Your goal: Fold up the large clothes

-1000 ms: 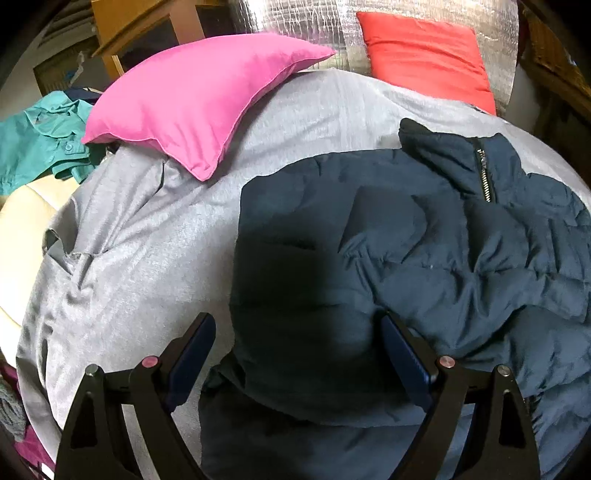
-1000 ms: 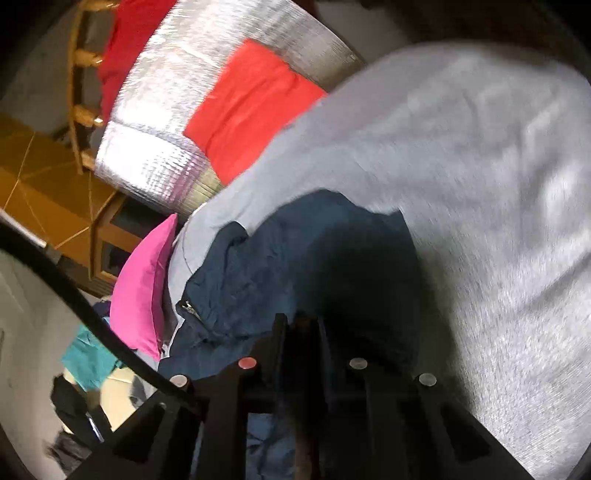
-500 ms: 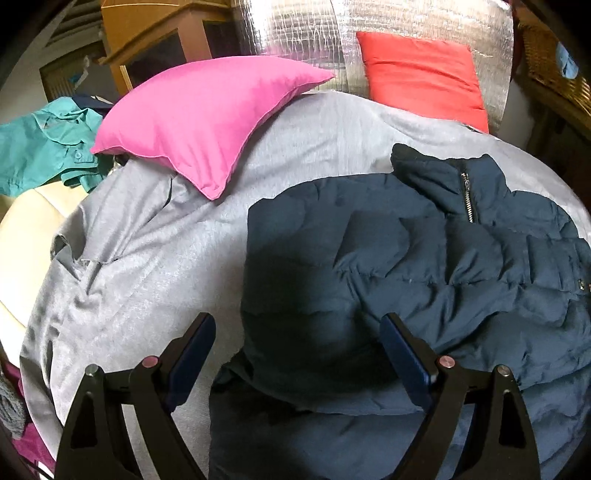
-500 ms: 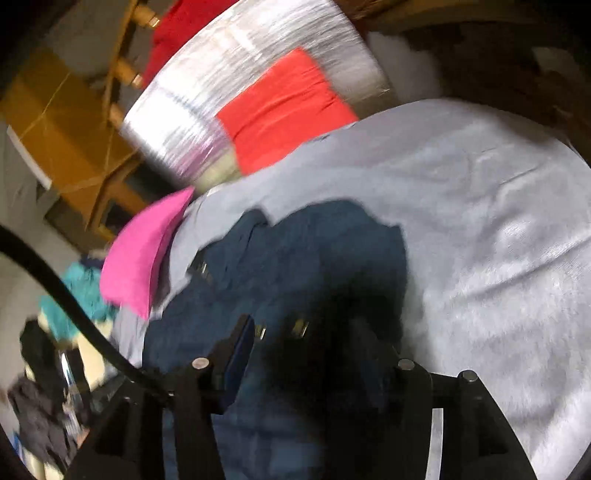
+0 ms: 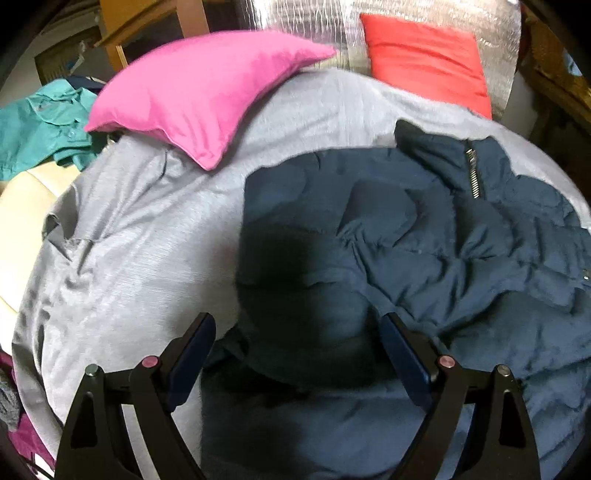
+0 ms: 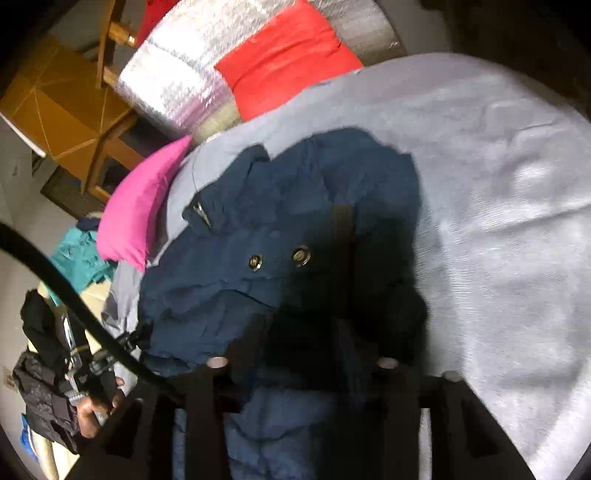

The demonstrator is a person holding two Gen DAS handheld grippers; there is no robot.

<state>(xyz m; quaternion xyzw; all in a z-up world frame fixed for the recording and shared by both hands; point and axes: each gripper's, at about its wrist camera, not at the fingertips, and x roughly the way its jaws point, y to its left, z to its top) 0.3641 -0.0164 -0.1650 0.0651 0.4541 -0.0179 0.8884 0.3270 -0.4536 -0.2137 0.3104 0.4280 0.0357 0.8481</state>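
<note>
A dark navy puffer jacket (image 5: 424, 251) lies on a bed covered with a grey sheet (image 5: 140, 240), its collar and zip toward the pillows. Its sleeve is folded across the body. My left gripper (image 5: 297, 336) is open and empty, hovering over the jacket's near left part. In the right wrist view the jacket (image 6: 258, 229) shows two metal snaps. My right gripper (image 6: 299, 354) is open just above the jacket's dark right side; its fingertips are lost in shadow.
A pink pillow (image 5: 199, 88) and a red pillow (image 5: 424, 59) lie at the head, against a silver foil panel (image 5: 306, 18). Teal clothing (image 5: 40, 122) is heaped at the bed's left. Wooden furniture (image 6: 59, 107) stands behind. Grey sheet (image 6: 509, 221) stretches right of the jacket.
My right gripper was shut on the jacket fabric, then opened and let it go; the folded part now lies on the body. The left gripper stayed open and drew back slightly.
</note>
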